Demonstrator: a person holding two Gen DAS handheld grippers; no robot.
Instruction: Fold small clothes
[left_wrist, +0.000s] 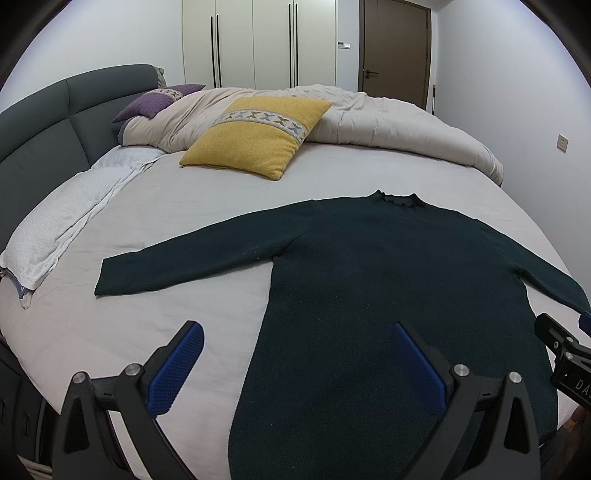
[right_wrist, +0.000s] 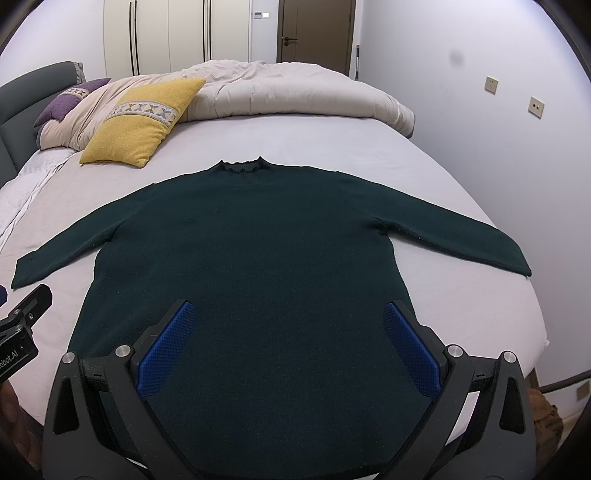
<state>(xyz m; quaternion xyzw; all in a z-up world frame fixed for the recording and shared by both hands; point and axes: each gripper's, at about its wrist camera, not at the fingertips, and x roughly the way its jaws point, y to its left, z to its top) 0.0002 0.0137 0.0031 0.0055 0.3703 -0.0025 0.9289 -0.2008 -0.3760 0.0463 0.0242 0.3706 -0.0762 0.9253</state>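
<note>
the left gripper (left_wrist: 297, 363) has its blue-padded fingers (left_wrist: 177, 373) spread wide with nothing between them; its left finger is over bare sheet of the bed (left_wrist: 184, 221) and its right finger is over the lower body of the dark green sweater (left_wrist: 369, 295), though contact with the cloth cannot be told. ahead and to the left of this claw a white towel (left_wrist: 62, 229) lies along the bed's edge beside the grey headboard (left_wrist: 40, 140), and the sweater's left sleeve stretches out flat toward it. farther ahead sit a yellow cushion (left_wrist: 255, 136), a purple cushion (left_wrist: 155, 101) and a bunched beige duvet (left_wrist: 388, 122). to the right, the right gripper (right_wrist: 288, 341) is also spread apart and holds nothing, both its fingers over the sweater's lower body. the sweater (right_wrist: 258, 251) lies flat and unfolded, collar away from the claws, hem nearest them, its right sleeve reaching ahead-right toward the bed's edge.
</note>
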